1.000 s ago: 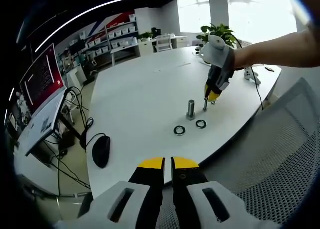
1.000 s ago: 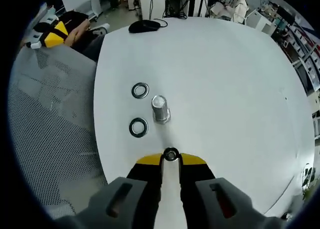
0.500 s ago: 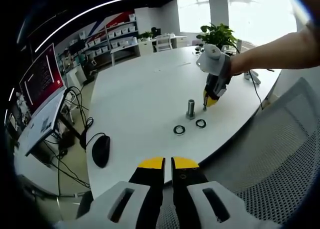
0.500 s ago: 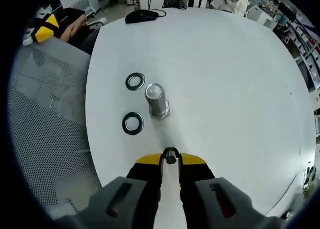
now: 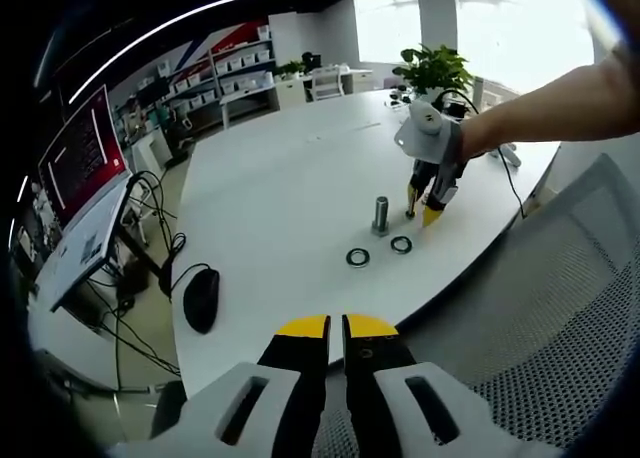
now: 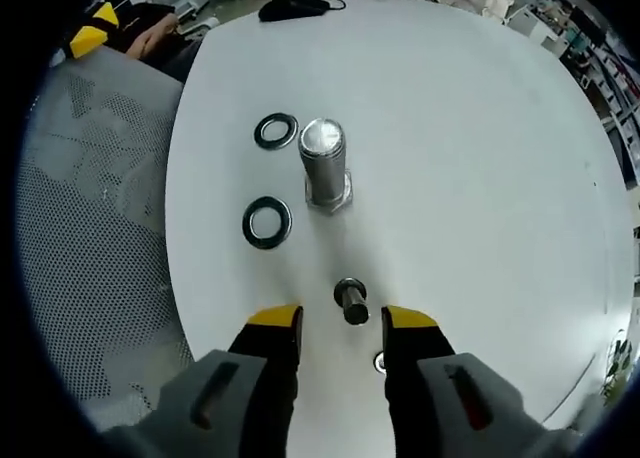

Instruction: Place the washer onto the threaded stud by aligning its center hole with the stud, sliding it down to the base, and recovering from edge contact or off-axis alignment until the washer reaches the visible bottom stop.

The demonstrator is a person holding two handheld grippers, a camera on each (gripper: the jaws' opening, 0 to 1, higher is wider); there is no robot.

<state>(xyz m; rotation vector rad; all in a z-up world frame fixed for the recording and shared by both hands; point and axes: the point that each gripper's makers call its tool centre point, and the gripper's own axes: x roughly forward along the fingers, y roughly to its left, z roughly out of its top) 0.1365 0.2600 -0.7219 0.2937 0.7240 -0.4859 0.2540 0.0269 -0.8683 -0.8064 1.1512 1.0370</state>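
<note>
Between the spread yellow-tipped jaws of the right gripper [image 6: 340,320] stands a small dark upright stud [image 6: 350,300], untouched. Beyond sit a large silver bolt [image 6: 324,164] and two dark ring washers [image 6: 267,221] on the white round table [image 6: 480,158]. Left gripper [image 5: 336,326] hangs back, jaws pressed together.

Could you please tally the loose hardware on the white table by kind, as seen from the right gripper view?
Washers lying flat: 2, one nearer and one farther.
Large stud standing upright: 1.
Small bolt standing between the open right gripper jaws: 1.
Total: 4 pieces on the table.
</note>
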